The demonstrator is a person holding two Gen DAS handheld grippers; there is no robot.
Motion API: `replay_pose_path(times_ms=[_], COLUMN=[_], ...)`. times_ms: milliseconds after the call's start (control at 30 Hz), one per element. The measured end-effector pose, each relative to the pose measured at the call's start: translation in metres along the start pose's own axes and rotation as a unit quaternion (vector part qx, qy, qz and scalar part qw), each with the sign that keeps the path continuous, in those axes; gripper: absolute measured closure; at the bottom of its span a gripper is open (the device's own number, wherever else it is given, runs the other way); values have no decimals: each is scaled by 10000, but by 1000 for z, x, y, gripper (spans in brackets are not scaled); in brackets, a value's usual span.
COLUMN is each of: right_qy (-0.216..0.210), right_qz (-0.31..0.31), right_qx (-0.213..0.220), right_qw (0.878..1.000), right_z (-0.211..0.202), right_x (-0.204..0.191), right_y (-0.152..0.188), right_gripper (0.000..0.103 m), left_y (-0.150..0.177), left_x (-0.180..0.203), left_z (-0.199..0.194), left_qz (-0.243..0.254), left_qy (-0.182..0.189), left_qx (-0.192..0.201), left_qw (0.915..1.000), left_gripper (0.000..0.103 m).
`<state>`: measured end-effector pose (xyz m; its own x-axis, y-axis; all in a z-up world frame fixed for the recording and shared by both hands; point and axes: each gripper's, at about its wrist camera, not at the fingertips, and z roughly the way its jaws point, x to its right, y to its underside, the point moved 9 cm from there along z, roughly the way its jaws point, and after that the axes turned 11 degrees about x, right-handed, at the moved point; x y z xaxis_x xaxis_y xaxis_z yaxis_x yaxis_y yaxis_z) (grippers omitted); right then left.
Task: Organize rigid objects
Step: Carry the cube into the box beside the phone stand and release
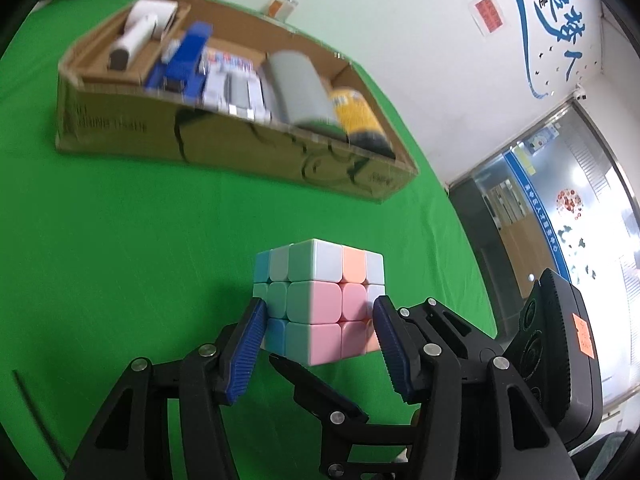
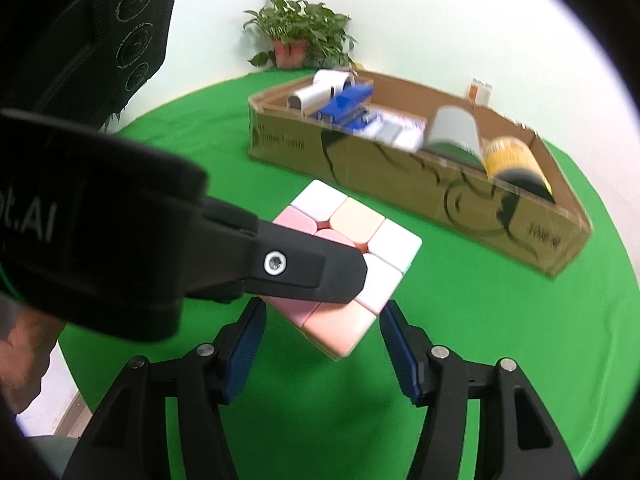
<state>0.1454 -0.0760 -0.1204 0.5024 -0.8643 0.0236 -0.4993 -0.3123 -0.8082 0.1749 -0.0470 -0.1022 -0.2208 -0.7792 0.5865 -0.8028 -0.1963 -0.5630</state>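
Note:
A pastel puzzle cube (image 1: 320,272) sits between the blue pads of my left gripper (image 1: 320,302), which is shut on its two side faces. It appears raised a little off the green cloth (image 1: 120,260). Under the cube's near corner lies my right gripper's finger (image 1: 320,392). In the right wrist view the cube (image 2: 360,220) is turned cornerwise. My right gripper (image 2: 323,304) is shut on its lower corners. The left gripper's black finger (image 2: 312,272) lies across the cube's pink face.
A long cardboard box (image 1: 240,148) (image 2: 400,176) stands beyond the cube, holding a white device (image 1: 140,28), a blue tool (image 1: 184,60), a grey roll (image 1: 300,92) and a yellow can (image 1: 356,116). A potted plant (image 2: 296,36) stands behind it. A hand (image 2: 24,352) shows at lower left.

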Motion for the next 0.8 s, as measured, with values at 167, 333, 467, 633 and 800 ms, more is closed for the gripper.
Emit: replay_pose_path(times_ms=[167,333,467,633,800], right_qy=[-9,-24,-79,-267,-451], right_qz=[-306,-463,-546,-677,-723], right_qx=[243,528,627,491,133], right_qw=[9992,9975,9965,9961,9963], right_z=[8,18,34,66,99], right_x=[7,25,43,71,94], right_y=[-44,-103,-151,-195,-200], right_gripper=[45,45,45,45,45], left_y=[-49,-124,-183,-249,-289], left_x=[3,10,11,1,-21], left_z=[-19,-24,-25,-4,44], left_qz=[125,353,403,250,180], left_qy=[21,-71,-128,-257,-383], left_qx=[351,639,721,634,149], left_qw=[9993,9973,9965,9973,9990], left_gripper=[51,51,51,51,51])
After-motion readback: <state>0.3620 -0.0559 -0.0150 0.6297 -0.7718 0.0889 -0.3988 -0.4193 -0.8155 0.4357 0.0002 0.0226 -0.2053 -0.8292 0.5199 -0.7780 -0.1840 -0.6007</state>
